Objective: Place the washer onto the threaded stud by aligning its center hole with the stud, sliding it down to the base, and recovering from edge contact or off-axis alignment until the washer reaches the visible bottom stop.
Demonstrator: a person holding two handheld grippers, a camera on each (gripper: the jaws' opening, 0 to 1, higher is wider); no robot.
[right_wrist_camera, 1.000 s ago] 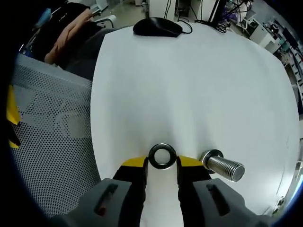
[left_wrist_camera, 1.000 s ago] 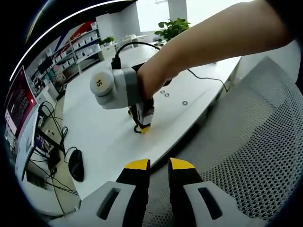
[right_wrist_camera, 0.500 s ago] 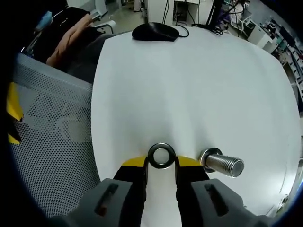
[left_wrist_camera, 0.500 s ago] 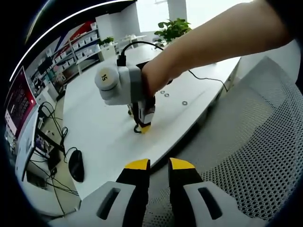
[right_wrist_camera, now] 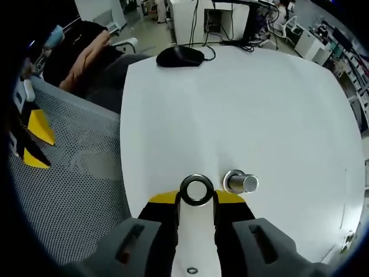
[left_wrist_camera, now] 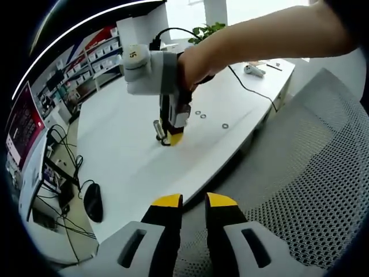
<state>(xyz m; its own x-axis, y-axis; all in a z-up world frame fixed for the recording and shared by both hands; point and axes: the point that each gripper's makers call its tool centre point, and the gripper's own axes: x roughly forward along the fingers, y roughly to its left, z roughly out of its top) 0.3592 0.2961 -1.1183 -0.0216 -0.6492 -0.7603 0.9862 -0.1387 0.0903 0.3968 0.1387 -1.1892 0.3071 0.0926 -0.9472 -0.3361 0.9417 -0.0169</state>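
The right gripper [right_wrist_camera: 196,199] has its yellow-tipped jaws clamped on the washer [right_wrist_camera: 196,190], holding it by the rim just left of the stud [right_wrist_camera: 240,183], which stands on the white table [right_wrist_camera: 242,109] – the hole is off the stud, not yet over it. To do this well: shift right until the hole sits over the stud's top, keep the washer level, then lower; if an edge catches, lift and re-centre rather than push. The left gripper [left_wrist_camera: 192,201] idles over a mesh chair [left_wrist_camera: 305,173], jaws slightly apart, holding nothing.
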